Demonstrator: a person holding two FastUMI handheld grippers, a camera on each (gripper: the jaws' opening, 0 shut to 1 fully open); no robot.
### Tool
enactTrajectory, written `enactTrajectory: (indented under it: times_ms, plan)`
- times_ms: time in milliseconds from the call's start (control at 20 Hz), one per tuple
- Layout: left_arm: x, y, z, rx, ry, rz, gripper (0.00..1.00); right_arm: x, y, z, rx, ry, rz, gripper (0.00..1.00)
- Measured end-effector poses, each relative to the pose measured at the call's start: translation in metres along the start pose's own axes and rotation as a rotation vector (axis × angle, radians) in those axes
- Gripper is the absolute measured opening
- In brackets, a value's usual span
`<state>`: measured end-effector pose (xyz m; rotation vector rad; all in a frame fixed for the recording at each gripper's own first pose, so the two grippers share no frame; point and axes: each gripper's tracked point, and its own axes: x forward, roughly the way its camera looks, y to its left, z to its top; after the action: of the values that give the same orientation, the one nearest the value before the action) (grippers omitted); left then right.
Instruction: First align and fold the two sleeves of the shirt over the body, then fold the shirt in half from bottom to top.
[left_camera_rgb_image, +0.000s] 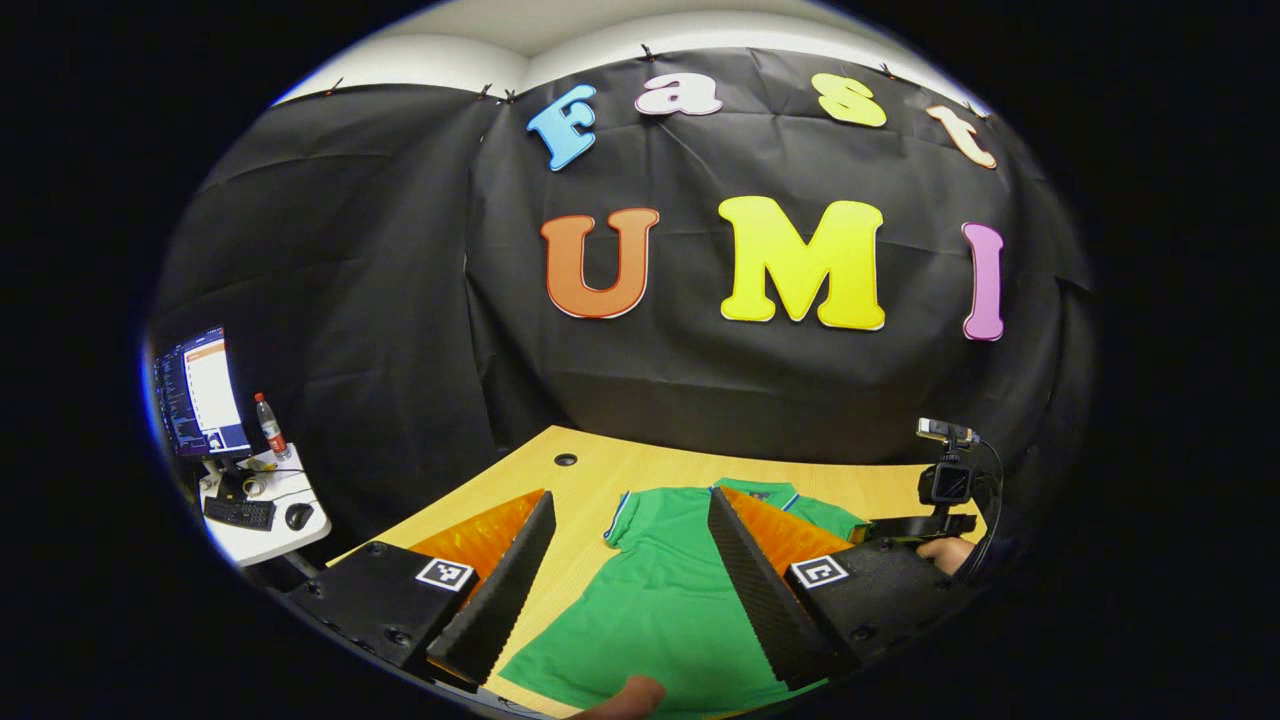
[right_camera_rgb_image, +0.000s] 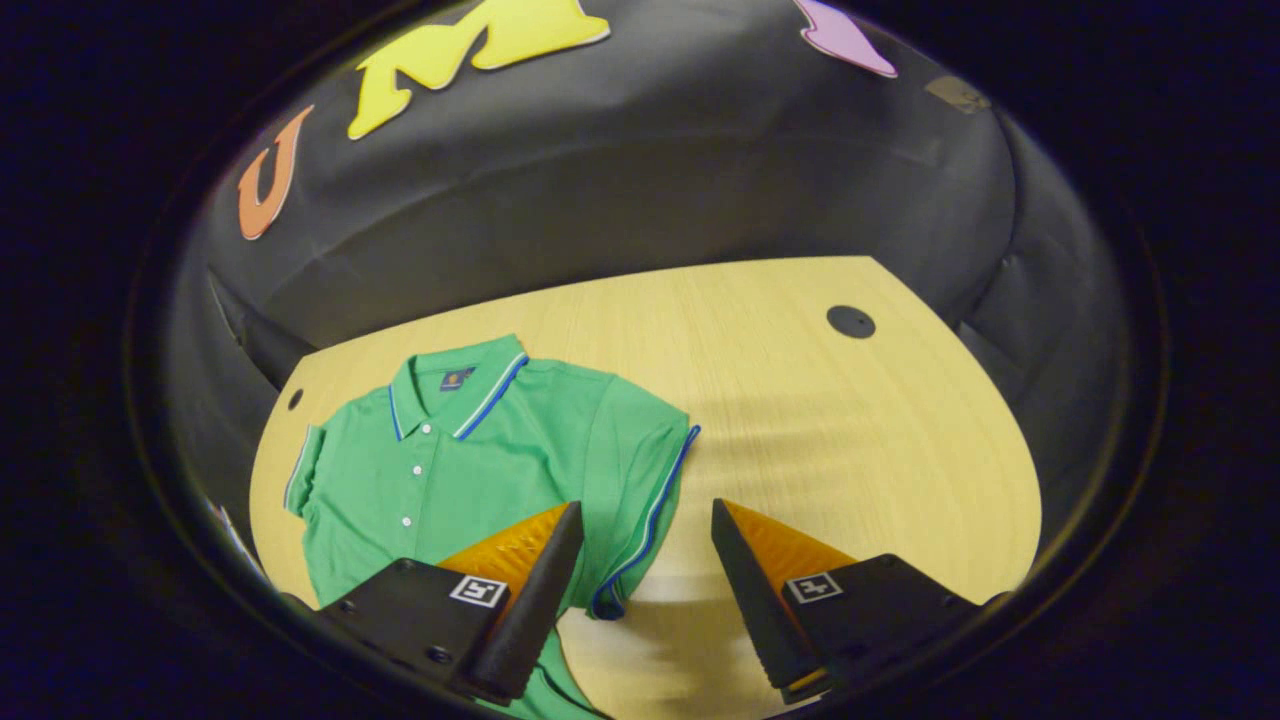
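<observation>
A green polo shirt (right_camera_rgb_image: 480, 450) with blue-trimmed collar and sleeves lies flat, front up, on the wooden table (right_camera_rgb_image: 820, 420). In the right gripper view my right gripper (right_camera_rgb_image: 640, 525) hangs open above the shirt's right sleeve (right_camera_rgb_image: 650, 470), whose blue hem lies between the fingers. In the left gripper view the shirt (left_camera_rgb_image: 650, 600) lies below my left gripper (left_camera_rgb_image: 630, 510), which is open over the left sleeve (left_camera_rgb_image: 625, 520) and shoulder. The other gripper (left_camera_rgb_image: 945, 485) and a hand show at the far right of that view.
The table has cable holes (right_camera_rgb_image: 850, 321) at the back corners. A side desk (left_camera_rgb_image: 255, 510) with a monitor, keyboard, mouse and bottle stands at the left. Bare wood lies to the right of the shirt. A fingertip (left_camera_rgb_image: 625, 695) shows at the bottom edge.
</observation>
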<state>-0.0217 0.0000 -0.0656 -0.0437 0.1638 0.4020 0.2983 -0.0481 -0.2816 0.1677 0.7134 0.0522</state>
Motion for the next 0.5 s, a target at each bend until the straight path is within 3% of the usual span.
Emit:
enactTrajectory:
  times_ms: [100, 200, 350, 450, 500]
  plan:
    - [0.003, 0.004, 0.000, 0.008, -0.001, -0.004, 0.99, 0.008, -0.006, -0.002, 0.040, 0.033, -0.015, 0.81]
    - [0.007, 0.011, -0.006, 0.009, 0.013, -0.005, 0.99, 0.022, -0.006, -0.002, 0.080, 0.052, -0.024, 0.66]
    - [0.013, 0.021, -0.012, 0.006, 0.033, -0.008, 0.99, 0.029, -0.005, -0.002, 0.092, 0.071, -0.034, 0.67]
    - [0.018, 0.029, -0.021, 0.006, 0.056, -0.005, 0.99, 0.033, 0.000, -0.001, 0.095, 0.076, -0.030, 0.75]
    - [0.019, 0.035, -0.026, 0.007, 0.072, -0.001, 0.99, 0.037, 0.002, -0.001, 0.095, 0.076, -0.033, 0.60]
